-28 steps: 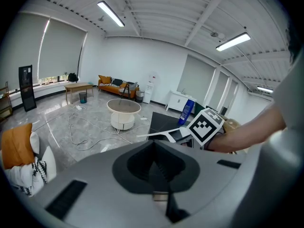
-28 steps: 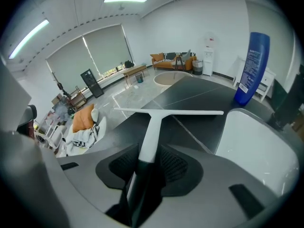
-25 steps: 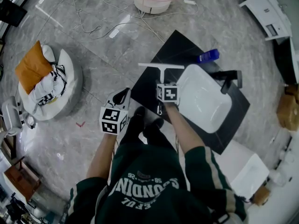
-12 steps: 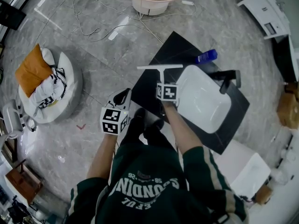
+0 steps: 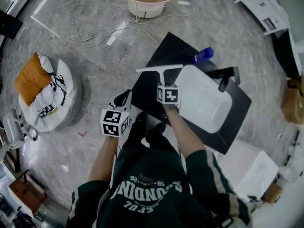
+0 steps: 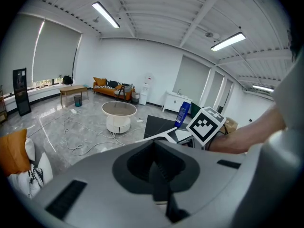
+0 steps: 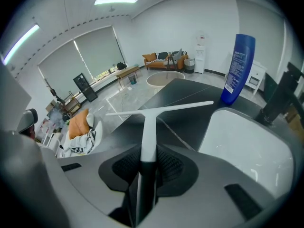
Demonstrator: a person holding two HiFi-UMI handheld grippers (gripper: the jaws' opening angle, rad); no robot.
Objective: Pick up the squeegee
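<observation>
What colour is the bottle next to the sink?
Blue bottle; the right gripper view shows it best.

Grey marble floor (image 5: 71, 141) with loose white cables (image 5: 95, 32) at upper left; orange sofa (image 6: 111, 86) against the white far wall (image 6: 142, 56), blind-covered windows (image 6: 57, 56) at left, strip lights (image 6: 105, 14) glowing overhead

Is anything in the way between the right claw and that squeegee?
Nothing visible does. The right claw has just been closing, and the handle of the squeegee already sits gripped between its pads. The blade hangs free over the black countertop, beside the white basin.
</observation>
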